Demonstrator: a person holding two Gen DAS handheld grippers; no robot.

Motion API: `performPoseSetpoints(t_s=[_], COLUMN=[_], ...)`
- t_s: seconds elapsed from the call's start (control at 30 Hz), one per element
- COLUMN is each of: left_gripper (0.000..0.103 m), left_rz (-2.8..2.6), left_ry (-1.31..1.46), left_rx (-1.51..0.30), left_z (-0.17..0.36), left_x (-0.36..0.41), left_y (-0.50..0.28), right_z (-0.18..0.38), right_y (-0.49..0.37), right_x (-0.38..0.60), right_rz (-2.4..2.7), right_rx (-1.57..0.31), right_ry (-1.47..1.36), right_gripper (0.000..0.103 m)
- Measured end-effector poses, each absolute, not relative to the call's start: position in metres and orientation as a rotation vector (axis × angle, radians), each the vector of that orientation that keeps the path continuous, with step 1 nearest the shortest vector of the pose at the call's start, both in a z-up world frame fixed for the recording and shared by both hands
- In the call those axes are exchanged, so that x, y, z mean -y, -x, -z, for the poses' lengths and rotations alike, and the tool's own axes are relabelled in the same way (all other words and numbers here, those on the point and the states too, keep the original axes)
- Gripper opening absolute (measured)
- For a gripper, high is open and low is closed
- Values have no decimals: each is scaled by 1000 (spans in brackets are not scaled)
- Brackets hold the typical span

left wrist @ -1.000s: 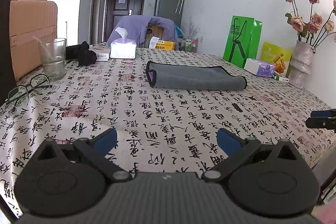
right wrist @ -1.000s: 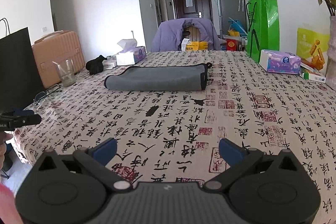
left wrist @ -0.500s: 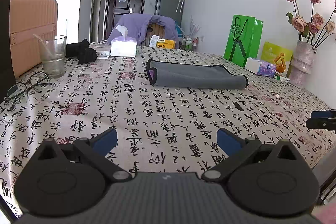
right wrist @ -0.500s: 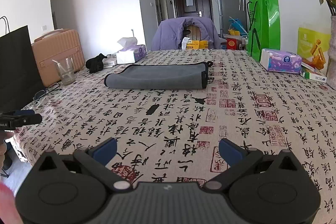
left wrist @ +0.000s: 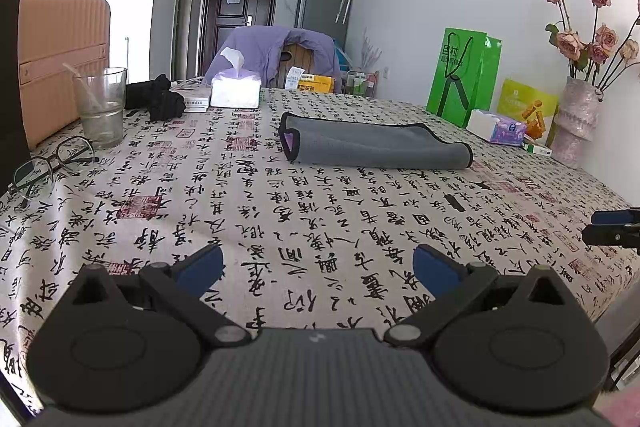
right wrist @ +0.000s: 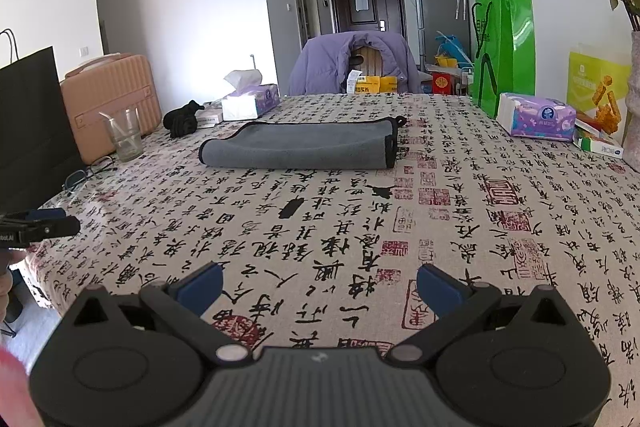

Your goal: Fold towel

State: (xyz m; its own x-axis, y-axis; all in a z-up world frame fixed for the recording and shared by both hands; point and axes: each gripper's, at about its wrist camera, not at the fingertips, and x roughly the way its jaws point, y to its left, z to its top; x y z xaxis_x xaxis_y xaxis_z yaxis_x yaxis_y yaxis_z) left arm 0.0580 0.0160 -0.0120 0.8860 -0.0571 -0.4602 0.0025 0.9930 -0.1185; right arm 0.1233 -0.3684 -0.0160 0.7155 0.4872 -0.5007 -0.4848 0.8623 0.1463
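A grey towel with black trim lies folded in a long flat strip across the middle of the table; it also shows in the right wrist view. My left gripper is open and empty near the table's front edge, well short of the towel. My right gripper is open and empty, also near the front edge. Each gripper's tip shows at the side of the other's view.
The table has a calligraphy-print cloth. On the left stand a glass, spectacles, a black cloth and a tissue box. On the right are a green bag, a tissue pack and a vase.
Both grippers have drawn back and dipped very slightly; the towel lies as before and both stay open.
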Motion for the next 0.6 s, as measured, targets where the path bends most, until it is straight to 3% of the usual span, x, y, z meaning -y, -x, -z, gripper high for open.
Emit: performPoseSetpoints(t_s=[0.6], left_gripper=[103], left_rz=[30], left_ry=[117], left_rx=[-482], left_z=[12], left_x=[-16], left_y=[-58], right_z=[18], right_y=[-123], right_x=[368], right_rz=[-541], right_rx=[-555], right_ry=[-2], right_gripper=[103])
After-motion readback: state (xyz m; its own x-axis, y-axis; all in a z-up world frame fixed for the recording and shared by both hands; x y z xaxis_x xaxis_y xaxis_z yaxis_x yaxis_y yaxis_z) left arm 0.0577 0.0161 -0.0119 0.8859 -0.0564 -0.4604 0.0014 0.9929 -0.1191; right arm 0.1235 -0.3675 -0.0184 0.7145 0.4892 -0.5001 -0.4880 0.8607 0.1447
